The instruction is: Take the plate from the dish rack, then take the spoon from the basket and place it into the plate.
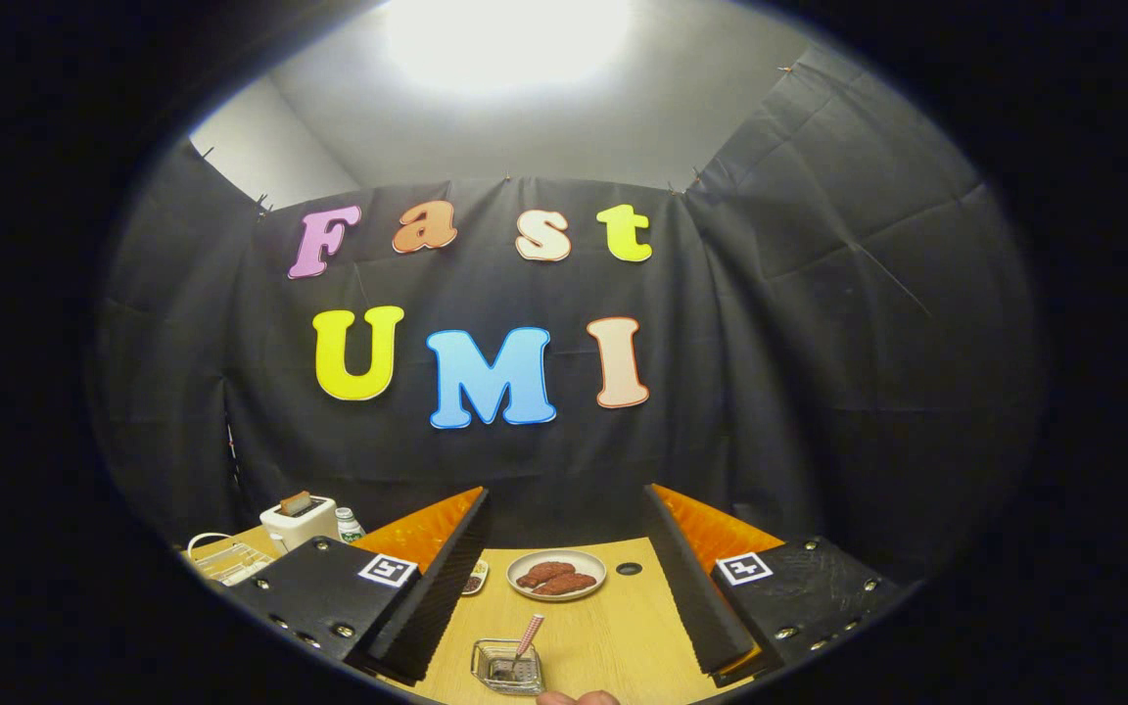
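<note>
My gripper (566, 504) is held high above a wooden table (613, 636), open wide with nothing between its fingers. Down between the fingers stands a small wire basket (508, 668) holding a spoon (528, 636) with a pink checked handle that leans to the right. Beyond the basket lies a pale plate (556, 574) carrying two brown pieces of food. A white wire dish rack (231, 560) sits far to the left, outside the left finger; I cannot tell what it holds.
A white toaster (299, 519) with a slice in it and a bottle (350, 526) stand behind the rack. A small dish (474, 578) peeks out beside the left finger. A dark hole (629, 568) lies right of the plate. A person's fingertip (579, 697) shows near the basket.
</note>
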The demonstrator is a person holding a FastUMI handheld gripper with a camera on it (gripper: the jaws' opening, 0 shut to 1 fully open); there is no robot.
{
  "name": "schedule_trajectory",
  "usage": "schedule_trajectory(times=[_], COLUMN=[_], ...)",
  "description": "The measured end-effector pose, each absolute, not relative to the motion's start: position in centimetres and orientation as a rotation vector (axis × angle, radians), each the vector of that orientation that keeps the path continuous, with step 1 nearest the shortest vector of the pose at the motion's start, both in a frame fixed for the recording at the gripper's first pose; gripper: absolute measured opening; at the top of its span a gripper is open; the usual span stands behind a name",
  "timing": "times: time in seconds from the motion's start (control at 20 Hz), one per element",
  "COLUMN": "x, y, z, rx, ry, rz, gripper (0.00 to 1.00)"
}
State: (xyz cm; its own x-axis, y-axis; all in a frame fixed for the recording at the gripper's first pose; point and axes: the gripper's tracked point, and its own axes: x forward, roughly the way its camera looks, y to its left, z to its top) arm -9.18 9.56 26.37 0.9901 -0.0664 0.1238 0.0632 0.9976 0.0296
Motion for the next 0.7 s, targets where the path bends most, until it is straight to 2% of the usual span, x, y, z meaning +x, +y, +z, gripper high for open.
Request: schedule_trajectory(times=[0.15, 0.35, 0.7], x=[-9.1, -8.6, -7.2], y=[12.4, 18.8, 26.6], z=[27.7, 26.6, 24.3], rx=[0.037, 0.074, 0.064], ry=[-0.13, -0.005, 0.16], rz=[-0.03, 0.093, 0.185], gripper=[0.95, 0.96, 0.96])
